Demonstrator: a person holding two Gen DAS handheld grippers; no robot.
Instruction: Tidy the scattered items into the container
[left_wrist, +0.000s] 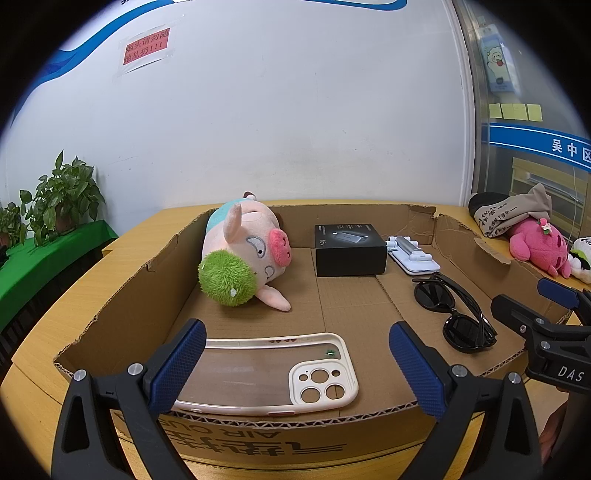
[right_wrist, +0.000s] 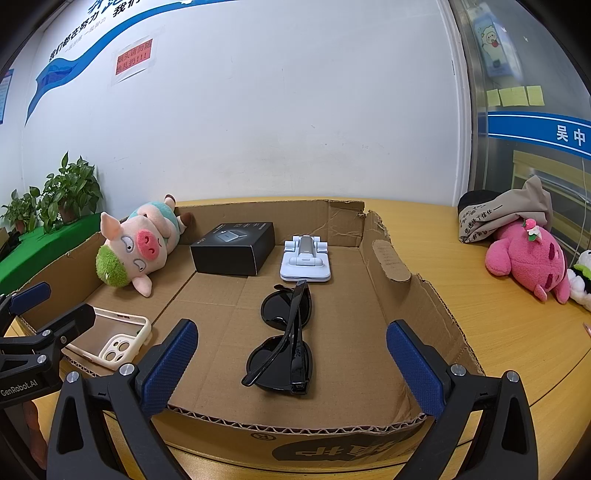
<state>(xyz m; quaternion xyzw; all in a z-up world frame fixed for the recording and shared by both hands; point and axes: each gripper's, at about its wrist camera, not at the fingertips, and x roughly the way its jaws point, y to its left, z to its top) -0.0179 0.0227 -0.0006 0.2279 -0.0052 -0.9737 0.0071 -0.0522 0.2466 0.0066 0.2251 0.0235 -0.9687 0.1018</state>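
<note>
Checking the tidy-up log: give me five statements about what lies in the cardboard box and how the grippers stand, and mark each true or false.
1. The sunglasses lie folded on the floor of the cardboard box. True.
2. The phone case is clamped in the left gripper. False: its jaws are open, gripping nothing.
3. The black box sits between the pig plush and the white phone stand. True.
4. The pink plush lies inside the box. False: it is on the table outside.
5. The right gripper is open. True.
</note>
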